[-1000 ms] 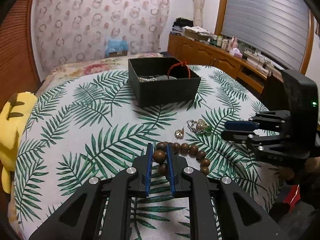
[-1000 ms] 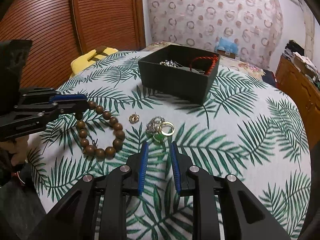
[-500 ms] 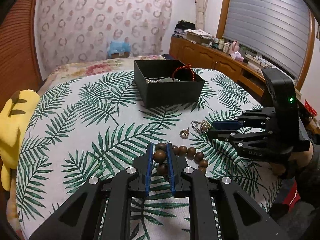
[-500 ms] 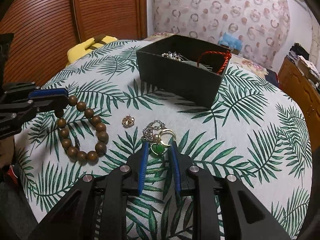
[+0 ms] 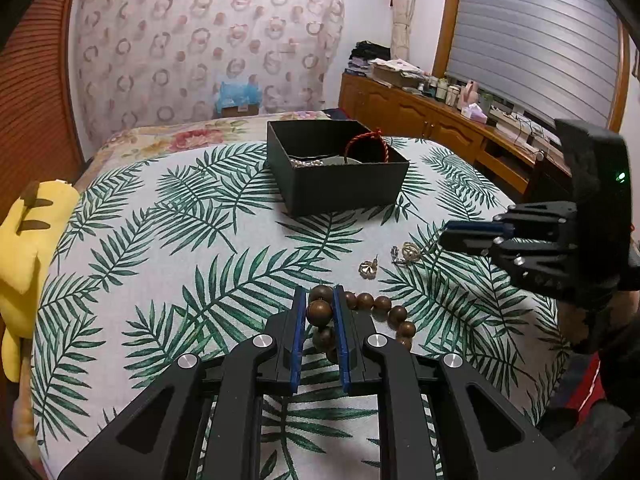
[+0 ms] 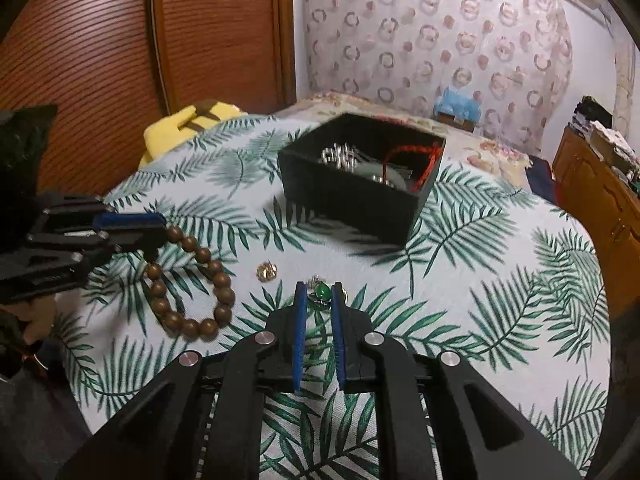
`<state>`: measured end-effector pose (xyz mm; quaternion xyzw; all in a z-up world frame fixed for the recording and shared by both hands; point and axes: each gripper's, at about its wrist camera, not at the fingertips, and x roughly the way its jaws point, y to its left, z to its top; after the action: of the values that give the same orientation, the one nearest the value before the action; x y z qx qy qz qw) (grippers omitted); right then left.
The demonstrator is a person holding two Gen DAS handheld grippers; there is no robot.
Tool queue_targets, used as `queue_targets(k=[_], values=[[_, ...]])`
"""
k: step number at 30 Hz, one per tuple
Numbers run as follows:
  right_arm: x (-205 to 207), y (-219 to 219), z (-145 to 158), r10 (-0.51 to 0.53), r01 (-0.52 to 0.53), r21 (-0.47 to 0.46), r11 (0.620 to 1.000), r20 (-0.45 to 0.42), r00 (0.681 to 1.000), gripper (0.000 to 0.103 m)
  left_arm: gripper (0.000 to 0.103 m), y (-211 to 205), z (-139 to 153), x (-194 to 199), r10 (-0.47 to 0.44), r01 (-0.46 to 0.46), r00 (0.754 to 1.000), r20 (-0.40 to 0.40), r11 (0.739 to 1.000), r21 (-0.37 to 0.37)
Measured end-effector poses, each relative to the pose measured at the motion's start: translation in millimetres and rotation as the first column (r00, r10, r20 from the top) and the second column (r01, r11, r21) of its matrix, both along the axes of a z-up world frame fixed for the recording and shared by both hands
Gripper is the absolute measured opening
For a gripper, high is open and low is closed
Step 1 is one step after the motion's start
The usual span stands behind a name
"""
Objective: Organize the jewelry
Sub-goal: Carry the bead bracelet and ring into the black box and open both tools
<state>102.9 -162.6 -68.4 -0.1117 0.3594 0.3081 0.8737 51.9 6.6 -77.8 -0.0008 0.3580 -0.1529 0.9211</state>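
A brown wooden bead bracelet (image 5: 376, 308) lies on the palm-leaf cloth; my left gripper (image 5: 319, 306) is shut on one of its beads at the near end. It also shows in the right wrist view (image 6: 192, 280). My right gripper (image 6: 320, 298) stands around a green-stone ring (image 6: 322, 293) in a small tangle of gold jewelry (image 5: 406, 254), its jaws narrowed on it. A small gold flower earring (image 6: 267, 271) lies between bracelet and ring. A black open box (image 5: 336, 168) farther back holds a red cord bracelet (image 6: 420, 160) and silver pieces (image 6: 340, 158).
A yellow plush toy (image 5: 24, 248) sits at the cloth's left edge. A wooden cabinet (image 5: 440, 128) with clutter runs along the right. A brown slatted door (image 6: 120, 40) stands behind the left side.
My right gripper has moved forward over the gold tangle and narrowed around the green ring. My left gripper has stayed shut on the bead bracelet.
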Motion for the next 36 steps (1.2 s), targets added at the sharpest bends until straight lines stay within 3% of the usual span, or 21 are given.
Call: queue_targets(k=[7,20,36], values=[[-2.7,0.5,13.2,0.010,-0.011,0.012,1.000,0.029,1.000,0.013,0.012,-3.0,9.6,1.9,-0.011,0.011,0.999,0.032,1.000,-0.006],[5.8,-1.8,44.1,0.004,-0.007,0.028,1.000,0.098,0.995,0.013,0.012,-10.6,57.0,13.2,-0.028,0.030,0.990,0.138,0.999,-0.019],[59.1,-3.5,78.5,-0.013,0.004,0.055,0.998,0.162,0.987,0.014,0.012,-15.9,104.3,58.5,-0.028,0.033,0.970,0.242,0.999,-0.018]])
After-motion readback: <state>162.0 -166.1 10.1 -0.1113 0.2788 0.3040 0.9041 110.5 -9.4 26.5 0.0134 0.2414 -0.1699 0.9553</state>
